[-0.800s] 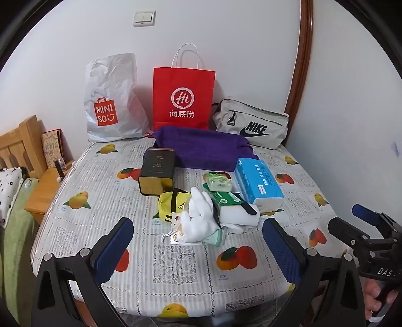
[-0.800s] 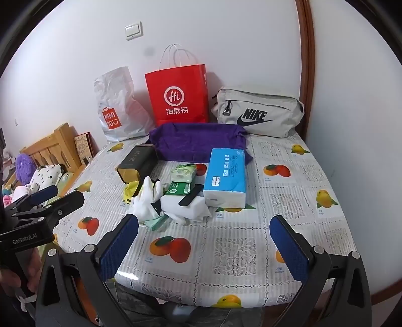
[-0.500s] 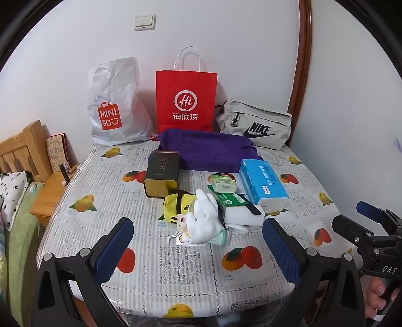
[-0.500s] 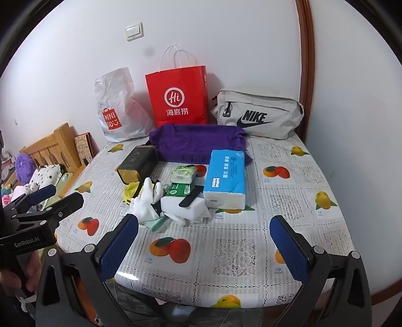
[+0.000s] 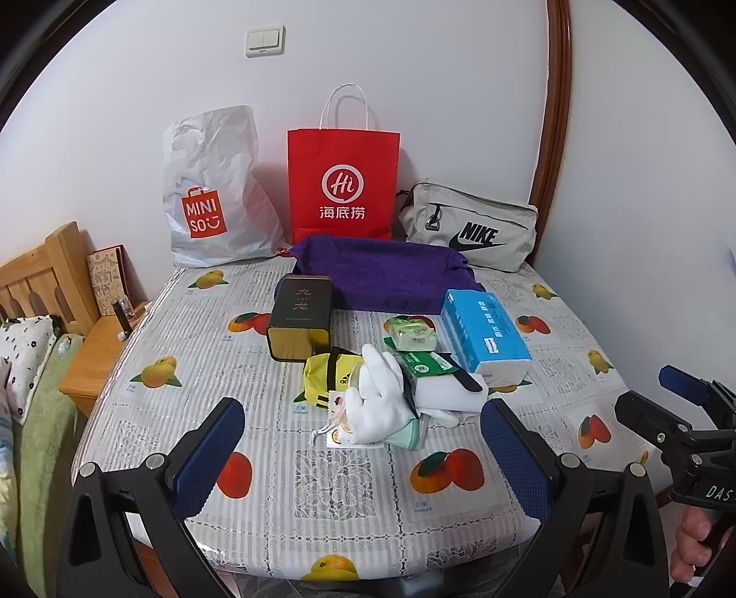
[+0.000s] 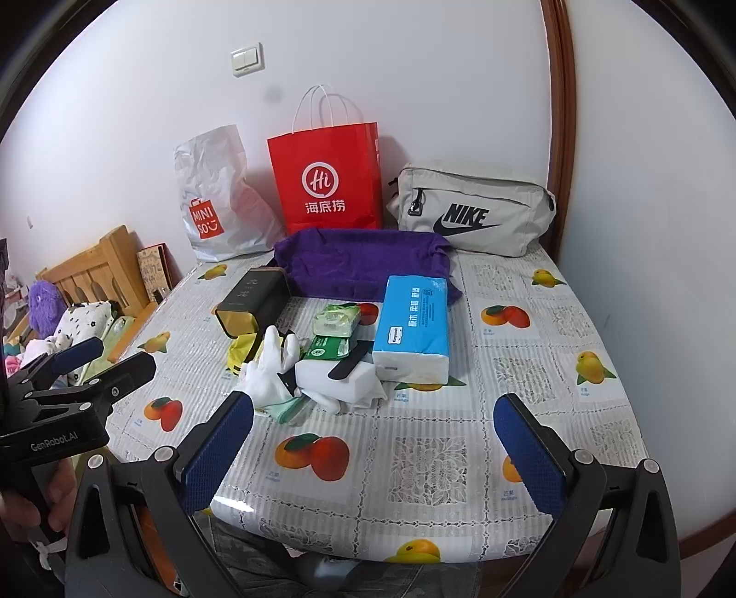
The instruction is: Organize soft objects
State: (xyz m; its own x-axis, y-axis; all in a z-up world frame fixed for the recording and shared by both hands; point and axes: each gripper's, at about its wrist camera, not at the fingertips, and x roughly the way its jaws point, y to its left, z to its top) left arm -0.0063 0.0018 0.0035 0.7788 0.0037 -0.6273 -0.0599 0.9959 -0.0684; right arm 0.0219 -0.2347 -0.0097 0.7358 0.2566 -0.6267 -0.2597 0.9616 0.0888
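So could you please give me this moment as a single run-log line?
phase: pre-grasp | left tool: open, hovering | right tool: open, hovering | glove: on table, untouched | tissues: beside pile

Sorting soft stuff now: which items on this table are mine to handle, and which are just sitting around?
Job items:
white glove
yellow pouch
purple towel
tissue pack
wet wipes
green packet

Just lying about:
dark tin
red bag
Miniso bag
Nike bag
light switch

Both grippers are open, holding nothing.
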